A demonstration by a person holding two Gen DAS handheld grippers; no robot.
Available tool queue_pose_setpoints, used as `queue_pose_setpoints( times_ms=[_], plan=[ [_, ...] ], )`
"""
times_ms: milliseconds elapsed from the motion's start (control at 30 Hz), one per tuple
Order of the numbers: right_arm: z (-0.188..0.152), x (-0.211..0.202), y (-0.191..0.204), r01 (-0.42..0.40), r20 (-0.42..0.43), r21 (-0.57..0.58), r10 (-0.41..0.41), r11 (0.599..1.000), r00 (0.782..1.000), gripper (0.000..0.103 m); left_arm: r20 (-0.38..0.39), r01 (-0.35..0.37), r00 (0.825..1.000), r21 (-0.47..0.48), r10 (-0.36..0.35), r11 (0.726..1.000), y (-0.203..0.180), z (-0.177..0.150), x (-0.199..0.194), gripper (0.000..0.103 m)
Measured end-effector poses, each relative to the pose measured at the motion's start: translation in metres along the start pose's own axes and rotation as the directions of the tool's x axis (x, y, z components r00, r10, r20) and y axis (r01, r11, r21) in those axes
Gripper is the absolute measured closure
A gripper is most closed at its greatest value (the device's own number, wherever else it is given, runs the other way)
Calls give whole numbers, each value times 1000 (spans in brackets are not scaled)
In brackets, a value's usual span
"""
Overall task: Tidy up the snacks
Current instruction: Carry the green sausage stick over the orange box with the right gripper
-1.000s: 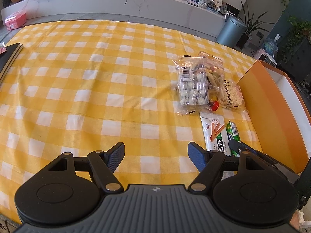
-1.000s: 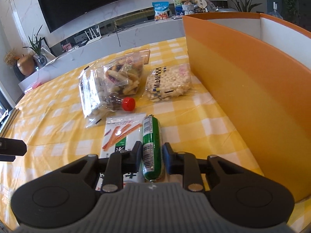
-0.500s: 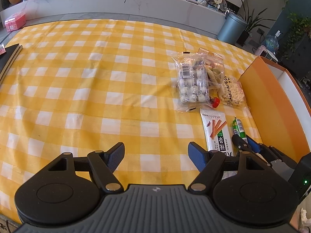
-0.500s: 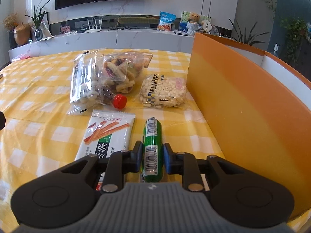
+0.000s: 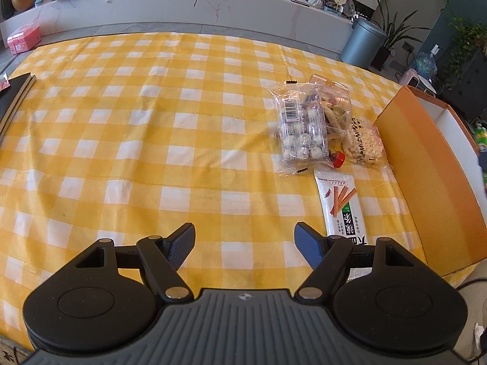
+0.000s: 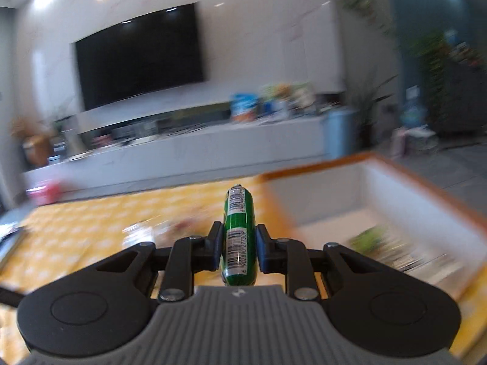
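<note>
One green sausage (image 6: 239,237) between right claw (image 6: 239,245) pads.

The left gripper (image 5: 245,241) is hovering with its jaws standing wide apart, nothing between them, and it is pointing steeply down toward the worktop (image 5: 127,140). Its blue-padded fingers (image 5: 307,243) are splaying outward, clear of the surface below. The right gripper (image 6: 239,243) is pointing only shallowly downward, nearly level, and its view is smearing with motion blur. Its jaws are squeezing tight around a green sausage stick (image 6: 239,237), with the fingers (image 6: 263,251) pressing on both of its sides. The stick is sticking out forward beyond the fingertips, in line with the gripper's own axis.
</note>
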State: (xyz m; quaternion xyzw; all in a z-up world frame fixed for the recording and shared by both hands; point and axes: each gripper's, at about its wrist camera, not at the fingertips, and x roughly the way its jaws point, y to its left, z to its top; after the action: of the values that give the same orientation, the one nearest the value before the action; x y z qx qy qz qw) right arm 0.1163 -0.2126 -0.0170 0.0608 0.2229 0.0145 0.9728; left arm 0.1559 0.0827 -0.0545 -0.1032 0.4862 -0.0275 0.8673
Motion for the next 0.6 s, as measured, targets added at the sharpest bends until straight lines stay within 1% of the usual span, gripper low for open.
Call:
queue_pose_setpoints(
  times_ms=[33, 133, 233, 333, 367, 500, 600],
  plan=[
    [4, 1, -11, 40, -4, 7, -40, 999, 999, 83, 0, 0, 1000, 2, 0, 1000, 0, 0, 0, 16],
    [4, 14, -42, 116, -71, 45, -112, 992, 991, 83, -3, -9, 1000, -3, 9, 1000, 2, 0, 1, 16],
    [-8, 27, -57, 147, -102, 15, -145, 989, 984, 83, -2, -19, 1000, -7, 19, 1000, 4, 1, 1, 16],
    [-20, 39, -63, 140, -139, 17, -137, 990, 981, 83, -4, -29, 1000, -10, 29, 1000, 6, 1, 2, 16],
    [-22, 39, -66, 140, -123, 38, -134, 989, 983, 83, -6, -31, 1000, -10, 31, 999, 6, 1, 3, 16],
    [-20, 43, -74, 110, -149, 86, -97, 990, 984, 83, -21, -34, 999, -1, 34, 999, 4, 0, 8, 16],
    [-22, 42, -74, 93, -153, 112, -76, 989, 985, 83, -33, -25, 999, 18, 26, 1000, -1, -3, 11, 16]
  ],
)
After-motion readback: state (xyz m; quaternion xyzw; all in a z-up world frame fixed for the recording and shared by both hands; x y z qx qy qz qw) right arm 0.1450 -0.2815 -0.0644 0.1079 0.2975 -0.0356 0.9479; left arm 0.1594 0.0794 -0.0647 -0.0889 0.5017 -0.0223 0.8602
